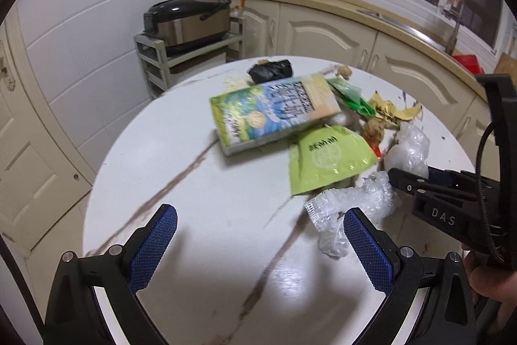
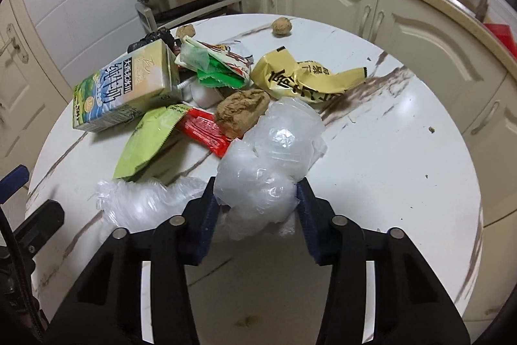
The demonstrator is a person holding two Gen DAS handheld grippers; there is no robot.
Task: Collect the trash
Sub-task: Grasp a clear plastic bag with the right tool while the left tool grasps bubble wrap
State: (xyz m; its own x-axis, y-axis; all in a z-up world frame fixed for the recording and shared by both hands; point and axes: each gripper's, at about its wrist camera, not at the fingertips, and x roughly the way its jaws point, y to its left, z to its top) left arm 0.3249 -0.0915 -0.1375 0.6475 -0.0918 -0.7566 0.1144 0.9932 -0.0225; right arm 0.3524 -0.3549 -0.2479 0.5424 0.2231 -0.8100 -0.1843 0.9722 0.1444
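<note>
Where the pile sits: though the trash is spread loosely, most of it lies toward the far-left part of the round table (image 2: 404, 151), with the near edge bare.
Right hand-held gripper (image 2: 255, 199): its blue pads have closed in on either side of a crumpled clear plastic bag (image 2: 274, 151); both pads touch the film, so it looks gripped, though only partly closed because the wad fills the gap.
Left hand-held gripper (image 1: 260, 235): spread wide, holding nothing, hovering over the table just left of a second clear plastic wrap (image 1: 349, 209); its right pad is just beside that wrap.
Clear plastic bag, handling: my judgement is very light, soft and slippery; it will squash and could slide out, so a pinch across the thickest bunched part holds best.
Second clear plastic wrap, handling: equally flimsy; take a gathered fold, not a single edge.
Milk carton (image 2: 126, 89): lies on its side at the left of the pile; stiff-walled, probably light if empty; grip across its narrow faces.
Green pouch (image 2: 145, 141): flat, slick foil, partly under the carton; hard to lift from flat, better taken at a raised edge.
Yellow wrapper (image 2: 303, 76): crumpled, springy, toward the far side.
Brown lump (image 2: 242, 112): looks crumbly; squeeze gently.
Risk: dragging the bag may disturb the red packet (image 2: 206, 131) beside it.
</note>
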